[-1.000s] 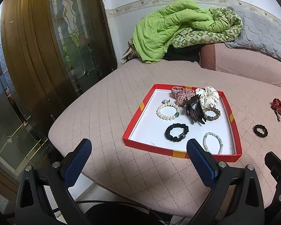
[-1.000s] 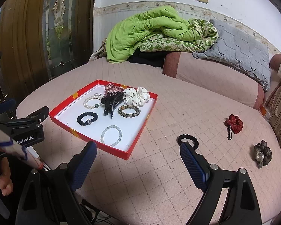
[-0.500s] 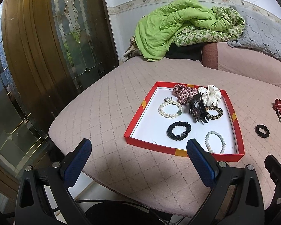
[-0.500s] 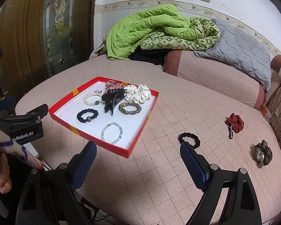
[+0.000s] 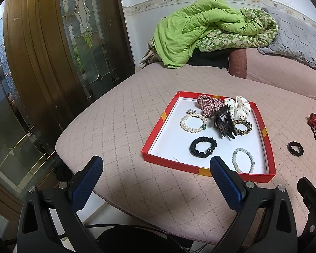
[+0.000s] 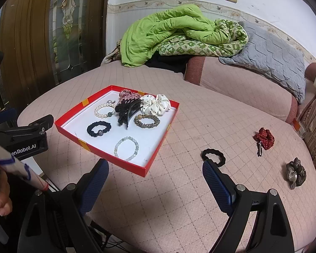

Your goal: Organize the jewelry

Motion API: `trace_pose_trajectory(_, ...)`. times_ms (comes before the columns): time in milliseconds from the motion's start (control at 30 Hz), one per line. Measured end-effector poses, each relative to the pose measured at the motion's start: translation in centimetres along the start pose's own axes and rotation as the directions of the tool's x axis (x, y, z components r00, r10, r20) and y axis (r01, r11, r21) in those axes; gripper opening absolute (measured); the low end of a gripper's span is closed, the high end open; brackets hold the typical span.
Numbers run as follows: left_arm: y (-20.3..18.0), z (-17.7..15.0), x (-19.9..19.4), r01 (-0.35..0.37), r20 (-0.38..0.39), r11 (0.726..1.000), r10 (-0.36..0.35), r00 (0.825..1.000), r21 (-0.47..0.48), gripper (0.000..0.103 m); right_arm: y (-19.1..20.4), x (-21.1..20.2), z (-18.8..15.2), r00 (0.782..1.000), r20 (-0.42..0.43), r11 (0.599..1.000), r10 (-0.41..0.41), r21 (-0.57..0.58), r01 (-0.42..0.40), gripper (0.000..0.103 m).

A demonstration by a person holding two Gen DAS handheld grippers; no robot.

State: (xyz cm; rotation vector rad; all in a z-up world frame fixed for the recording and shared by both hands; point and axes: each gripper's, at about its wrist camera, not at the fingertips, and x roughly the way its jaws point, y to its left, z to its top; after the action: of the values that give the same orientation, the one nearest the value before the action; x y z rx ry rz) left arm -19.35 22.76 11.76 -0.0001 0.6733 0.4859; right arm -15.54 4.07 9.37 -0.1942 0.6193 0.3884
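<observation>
My left claw (image 5: 155, 171) hangs with its two blue pads spread wide and nothing between them, low over the near edge of the pink quilted surface (image 5: 115, 130). Just ahead of its right pad sits the red tray (image 5: 152, 141) with the white floor. Nearest that pad inside it lie a pale bead bracelet (image 5: 242, 160) and a black scrunchie (image 5: 203, 147); farther on are a pearl bracelet (image 5: 192, 122), a black hair claw clip (image 5: 224, 122), a leopard-print scrunchie (image 5: 242, 126), and at the far wall a plaid scrunchie (image 5: 210, 105) touching a white dotted scrunchie (image 5: 239, 107).

My right claw (image 6: 154, 174) is also spread wide and holds nothing, over the same surface to the right of the tray (image 6: 153, 158), whose near corner lies just ahead of the left pad. Just beyond the right pad's tip a black hair tie (image 6: 212, 157) lies on the cloth, outside the tray. Farther right and a little ahead is a red dotted scrunchie (image 6: 265, 140) with a small dark clip beside it, and well off to the right a brown scrunchie (image 6: 296, 174) lies near the surface's edge. To the far left of this view I see the left claw's body (image 6: 25, 137). Beyond the surface a green quilt (image 6: 170, 31) is heaped on a sofa beside a grey cushion (image 6: 271, 57).
</observation>
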Motion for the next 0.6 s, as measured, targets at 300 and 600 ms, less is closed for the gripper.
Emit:
trace_pose_trajectory(300,0.02,-0.07,-0.05,-0.005,-0.004,1.0,0.005,1.0,-0.001,0.101,-0.04,0.04,-0.05,1.0,-0.003,1.0,0.0,0.003,0.0,0.093)
trace_pose_trajectory(600,0.03,-0.04,0.01,-0.007,-0.005,1.0,0.007,1.0,0.001,0.101,-0.23,0.01,-0.12,1.0,0.0,1.0,0.0,0.008,0.0,0.093)
